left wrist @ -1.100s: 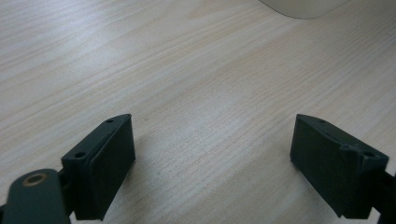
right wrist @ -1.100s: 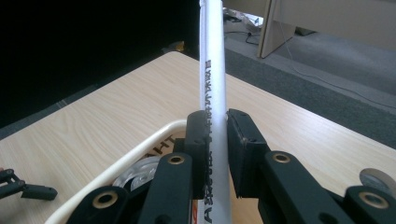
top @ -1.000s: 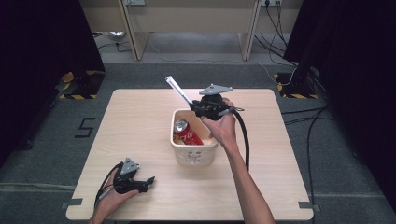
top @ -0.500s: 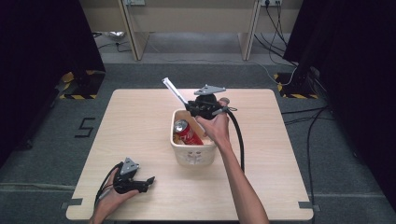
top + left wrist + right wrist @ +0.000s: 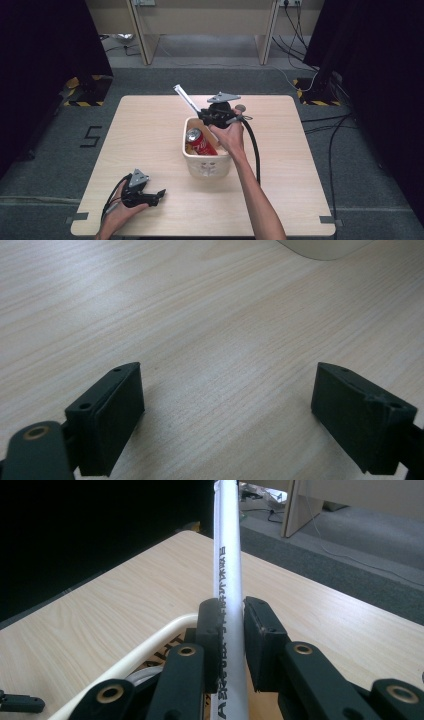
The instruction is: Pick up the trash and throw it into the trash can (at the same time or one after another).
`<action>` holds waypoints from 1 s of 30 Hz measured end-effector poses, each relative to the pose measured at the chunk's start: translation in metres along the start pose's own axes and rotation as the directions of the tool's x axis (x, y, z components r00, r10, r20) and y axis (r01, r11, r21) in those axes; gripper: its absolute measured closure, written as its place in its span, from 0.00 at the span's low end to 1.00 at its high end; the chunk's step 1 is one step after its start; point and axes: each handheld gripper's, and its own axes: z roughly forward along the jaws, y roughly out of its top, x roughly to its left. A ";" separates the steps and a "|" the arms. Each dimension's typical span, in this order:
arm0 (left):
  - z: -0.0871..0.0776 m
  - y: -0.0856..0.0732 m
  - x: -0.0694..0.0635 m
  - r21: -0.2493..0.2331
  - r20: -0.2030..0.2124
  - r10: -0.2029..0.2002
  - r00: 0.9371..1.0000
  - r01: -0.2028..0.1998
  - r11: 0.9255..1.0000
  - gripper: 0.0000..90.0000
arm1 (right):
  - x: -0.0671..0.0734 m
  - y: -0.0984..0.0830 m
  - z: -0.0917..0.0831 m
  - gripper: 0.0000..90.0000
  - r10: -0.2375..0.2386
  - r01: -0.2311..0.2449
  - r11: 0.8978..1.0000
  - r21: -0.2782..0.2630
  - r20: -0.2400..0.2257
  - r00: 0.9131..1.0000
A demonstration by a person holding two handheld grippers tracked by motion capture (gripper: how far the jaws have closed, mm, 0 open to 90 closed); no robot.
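Nearest us on the desk [image 5: 150,130], front-left corner: left claw [image 5: 156,195] in the person's left hand [image 5: 120,212], lying low on the wood, jaws spread wide with nothing between them. Left gripper view confirms it, both black pads well apart over bare desk [image 5: 210,330], and the pale rounded base of the bin [image 5: 325,247] just clips the top edge

Mid-desk we see the cream bin [image 5: 207,162], open top. Red soda can [image 5: 199,142] inside, tilted, silver top up toward the left rim. Something yellowish under it, we can't tell what

Above the bin's far rim: right hand [image 5: 230,135] holds the right claw [image 5: 200,114], grey three-cornered plate on top, black cable looping down the right side of the bin to the desk. Jaws pinched tight on a thin white tube [image 5: 186,99], which sticks up and away to the far left, off the desk surface

Right gripper view: right claw [image 5: 230,625] closed on the white tube [image 5: 226,555], pads touching it on both sides. Tube runs straight up through frame, dark printed lettering along it, too small to read. Cream bin rim [image 5: 150,647] curves right below the jaws

Beyond the desk: grey carpet, a floor marking like a "5" [image 5: 91,136] at left, wooden furniture legs at the back, yellow-black hazard tape at both sides
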 end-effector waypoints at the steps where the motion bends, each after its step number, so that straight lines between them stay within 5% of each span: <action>1: 0.000 0.000 0.000 0.001 -0.002 0.001 1.000 -0.001 1.000 0.15 | 0.000 -0.001 0.001 0.87 0.004 -0.004 1.000 0.003 -0.002 1.000; 30: 0.000 0.000 0.000 0.002 -0.002 0.004 1.000 -0.004 1.000 0.15 | -0.001 -0.005 -0.014 0.80 -0.016 0.016 1.000 0.027 -0.003 1.000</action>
